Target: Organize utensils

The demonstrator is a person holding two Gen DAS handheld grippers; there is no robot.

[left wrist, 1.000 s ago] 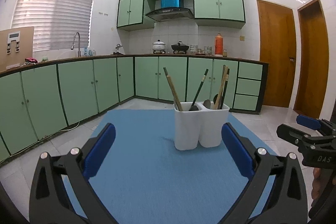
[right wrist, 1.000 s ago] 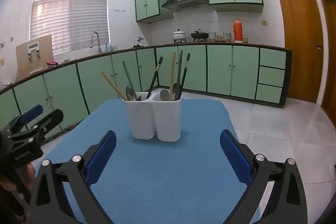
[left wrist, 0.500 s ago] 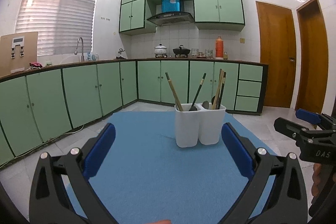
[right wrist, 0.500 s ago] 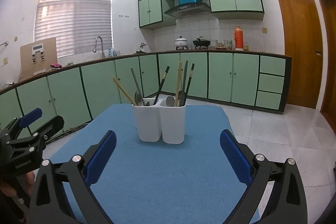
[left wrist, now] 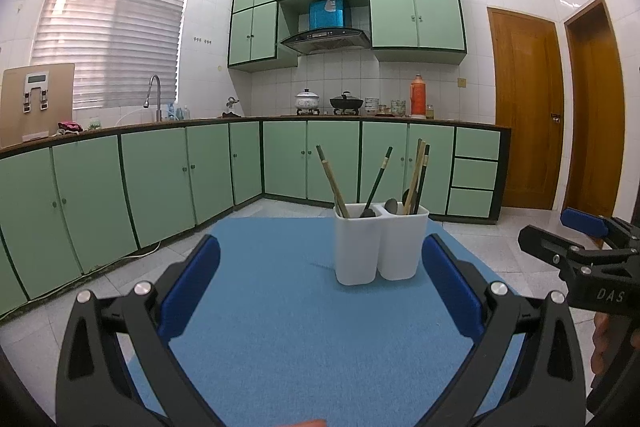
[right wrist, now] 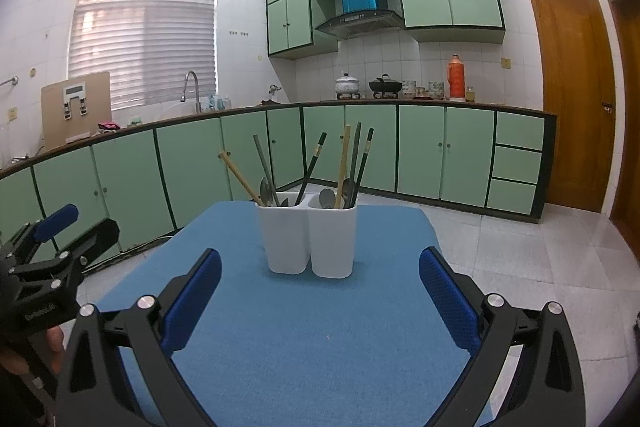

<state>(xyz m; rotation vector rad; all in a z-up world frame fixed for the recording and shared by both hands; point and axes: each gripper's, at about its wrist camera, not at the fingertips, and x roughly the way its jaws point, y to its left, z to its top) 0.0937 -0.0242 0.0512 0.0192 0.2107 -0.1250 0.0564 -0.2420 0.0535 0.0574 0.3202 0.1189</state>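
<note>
In the left wrist view, my left gripper (left wrist: 320,275) was spread wide and held nothing, and it hovered above the blue mat (left wrist: 280,307). The white two-compartment holder (left wrist: 380,245) stood on the mat at about one o'clock from my fingers, well apart from them, with chopsticks (left wrist: 333,183) and spoons (left wrist: 391,205) standing upright or leaning in both compartments. I judged that the task was almost finished or between two steps, because no utensil lay loose on the mat. My right gripper (left wrist: 576,247) was at three o'clock, beside the mat. In the right wrist view, my right gripper (right wrist: 320,279) was also spread wide and empty, and the holder (right wrist: 308,235) stood at twelve o'clock, near but not touching. Its left compartment held a wooden chopstick (right wrist: 240,179), a spoon and dark sticks; its right compartment held a light chopstick (right wrist: 343,163), dark chopsticks (right wrist: 362,163) and spoons. If sorting was still needed, the next move called for a narrow pinch on one thin stick without tipping the holder. The crowded, crossing handles stood in the way of a clean grip. My left gripper (right wrist: 60,247) was at nine o'clock. Green cabinets (right wrist: 192,163) were far behind.
</note>
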